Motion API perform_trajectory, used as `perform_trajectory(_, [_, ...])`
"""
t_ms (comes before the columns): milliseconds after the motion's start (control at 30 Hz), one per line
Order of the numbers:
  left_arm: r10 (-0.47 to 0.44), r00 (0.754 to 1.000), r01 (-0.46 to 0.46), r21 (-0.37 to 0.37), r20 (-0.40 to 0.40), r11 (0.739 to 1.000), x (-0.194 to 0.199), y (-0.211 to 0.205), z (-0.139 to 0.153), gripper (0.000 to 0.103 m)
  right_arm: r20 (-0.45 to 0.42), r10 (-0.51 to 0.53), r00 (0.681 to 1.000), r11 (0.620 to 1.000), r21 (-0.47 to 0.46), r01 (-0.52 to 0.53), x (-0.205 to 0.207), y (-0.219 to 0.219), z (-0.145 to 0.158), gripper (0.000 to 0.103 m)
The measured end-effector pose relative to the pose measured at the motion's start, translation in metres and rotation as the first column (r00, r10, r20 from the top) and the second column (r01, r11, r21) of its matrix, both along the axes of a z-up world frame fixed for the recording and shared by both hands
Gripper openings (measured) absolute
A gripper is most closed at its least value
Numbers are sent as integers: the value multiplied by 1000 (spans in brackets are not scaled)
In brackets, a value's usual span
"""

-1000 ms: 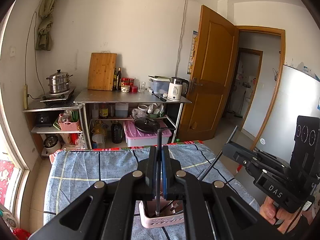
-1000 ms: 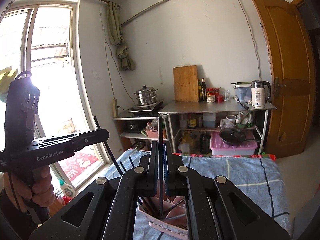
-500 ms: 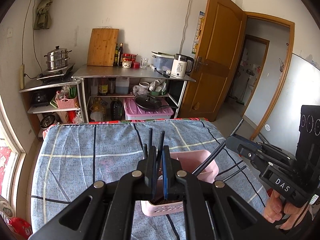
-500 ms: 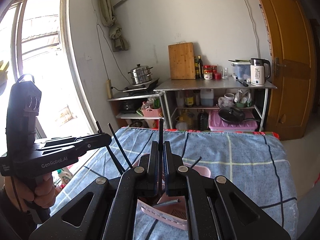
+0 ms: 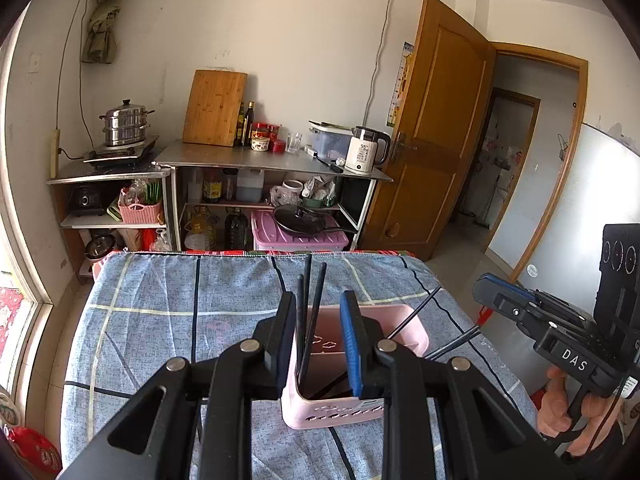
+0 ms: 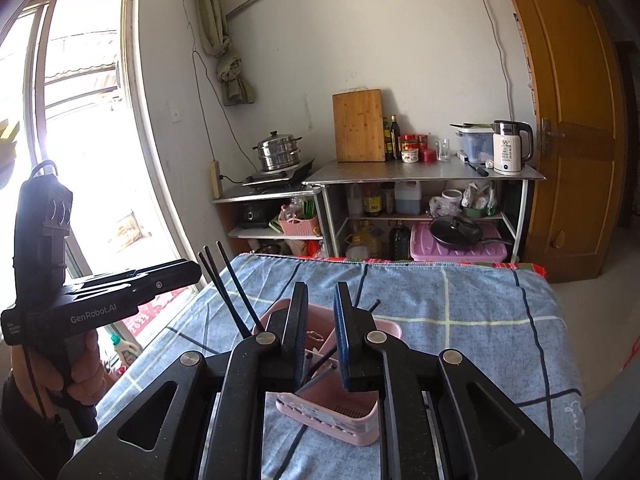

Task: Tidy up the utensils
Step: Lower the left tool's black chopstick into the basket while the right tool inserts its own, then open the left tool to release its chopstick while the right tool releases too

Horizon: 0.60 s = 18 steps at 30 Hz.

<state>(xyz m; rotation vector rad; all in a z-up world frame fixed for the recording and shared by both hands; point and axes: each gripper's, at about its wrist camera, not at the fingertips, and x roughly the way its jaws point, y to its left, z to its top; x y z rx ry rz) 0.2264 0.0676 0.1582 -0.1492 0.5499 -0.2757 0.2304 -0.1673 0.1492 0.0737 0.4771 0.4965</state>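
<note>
left gripper (image 5: 316,340): black, blue pad | right gripper (image 6: 320,338): black, silver screws

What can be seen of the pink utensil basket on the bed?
The pink basket looks like moulded plastic, rectangular, open-topped, with slotted holes along its near wall and small cloud shapes inside the far wall. It stands upright on the blue checked cloth. Several black chopsticks stand in it, leaning out at angles over its rim. The left claw and right claw hang over it, jaws apart; neither appears to touch it.
</note>
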Motion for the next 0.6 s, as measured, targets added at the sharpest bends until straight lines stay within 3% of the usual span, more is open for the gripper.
perform_trajectory(233, [16,998,-15,-21,56,1000,-41,7,5,28,48,-14,999,1000,10,14,-38,-19,8,14])
perform_trajectory(600, [-14,996,16,-19,88,1000,-110,-6,-22,31,41,-39,998,999,20,38,-102,-45,-18,14])
